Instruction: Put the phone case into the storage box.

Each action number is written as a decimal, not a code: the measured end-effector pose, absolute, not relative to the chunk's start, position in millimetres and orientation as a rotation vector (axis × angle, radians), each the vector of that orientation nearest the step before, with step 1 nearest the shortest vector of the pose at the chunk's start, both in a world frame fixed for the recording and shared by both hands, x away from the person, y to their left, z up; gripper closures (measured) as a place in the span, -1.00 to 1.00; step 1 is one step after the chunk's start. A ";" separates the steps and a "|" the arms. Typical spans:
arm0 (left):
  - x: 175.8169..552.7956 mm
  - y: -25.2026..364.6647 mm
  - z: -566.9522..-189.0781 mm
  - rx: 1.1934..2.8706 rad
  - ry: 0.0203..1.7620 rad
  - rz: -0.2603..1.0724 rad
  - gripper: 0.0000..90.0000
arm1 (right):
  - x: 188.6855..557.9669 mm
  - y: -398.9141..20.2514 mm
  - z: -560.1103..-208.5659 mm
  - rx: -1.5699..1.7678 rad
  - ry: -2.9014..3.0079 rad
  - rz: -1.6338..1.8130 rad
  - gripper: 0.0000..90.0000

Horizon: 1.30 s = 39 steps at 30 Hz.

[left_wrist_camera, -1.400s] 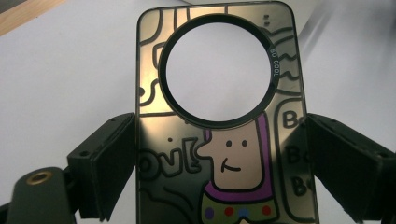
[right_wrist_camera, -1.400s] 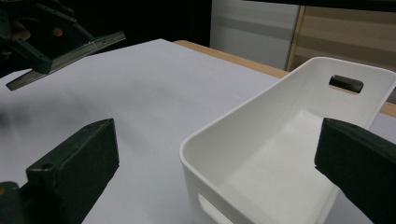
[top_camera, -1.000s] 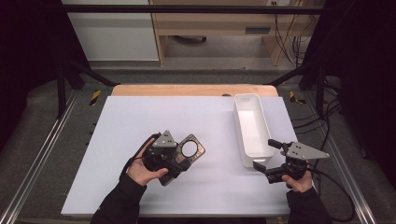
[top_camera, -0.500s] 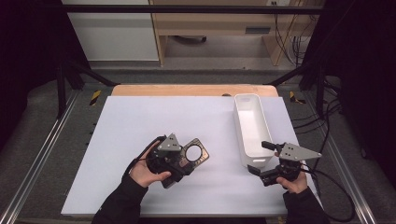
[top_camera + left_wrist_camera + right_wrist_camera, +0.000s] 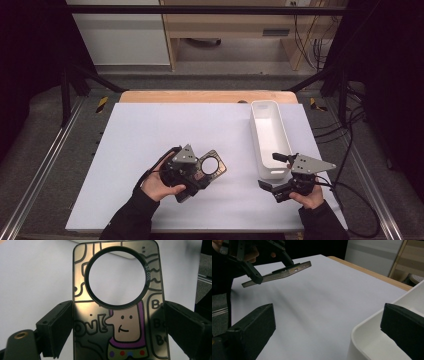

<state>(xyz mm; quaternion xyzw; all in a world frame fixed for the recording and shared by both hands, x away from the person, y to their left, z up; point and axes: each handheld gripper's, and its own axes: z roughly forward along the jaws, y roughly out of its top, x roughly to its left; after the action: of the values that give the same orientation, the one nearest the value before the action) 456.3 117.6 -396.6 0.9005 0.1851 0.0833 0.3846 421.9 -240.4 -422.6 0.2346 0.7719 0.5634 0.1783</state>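
The phone case (image 5: 117, 315) is clamped by its sides in the left gripper (image 5: 192, 172), lifted above the desk's near edge, while the right gripper (image 5: 277, 172), gaping empty, is held at the white bin's (image 5: 260, 145) near end, where the case seemingly needs carrying next.

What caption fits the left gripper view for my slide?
Left tool grips a cartoon-printed phone case by its edges above the white table.
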 end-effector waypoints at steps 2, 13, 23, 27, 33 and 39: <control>456.2 116.3 -396.4 2.296 0.466 0.208 -0.76 | 421.9 -238.1 -422.3 0.657 2.188 1.599 -0.99; 455.1 110.8 -397.4 2.306 0.436 0.187 -0.76 | 423.8 -220.6 -425.5 0.615 2.248 1.590 -0.99; 453.2 104.6 -397.8 2.312 0.419 0.187 -0.76 | 423.7 -210.2 -425.3 0.578 2.275 1.592 -0.99; 450.9 100.5 -398.7 2.317 0.409 0.185 -0.76 | 423.8 -204.9 -425.6 0.562 2.294 1.588 -0.99; 450.7 97.7 -401.4 2.329 0.397 0.175 -0.76 | 424.6 -198.9 -427.3 0.544 2.318 1.584 -0.99; 451.5 95.6 -403.9 2.340 0.389 0.166 -0.76 | 426.2 -192.8 -426.8 0.522 2.334 1.585 -0.99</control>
<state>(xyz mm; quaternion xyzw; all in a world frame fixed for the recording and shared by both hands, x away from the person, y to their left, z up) 451.5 95.6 -403.9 0.9132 0.1518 0.0647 0.3726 426.2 -192.8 -426.8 0.1802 0.8059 0.5472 0.1360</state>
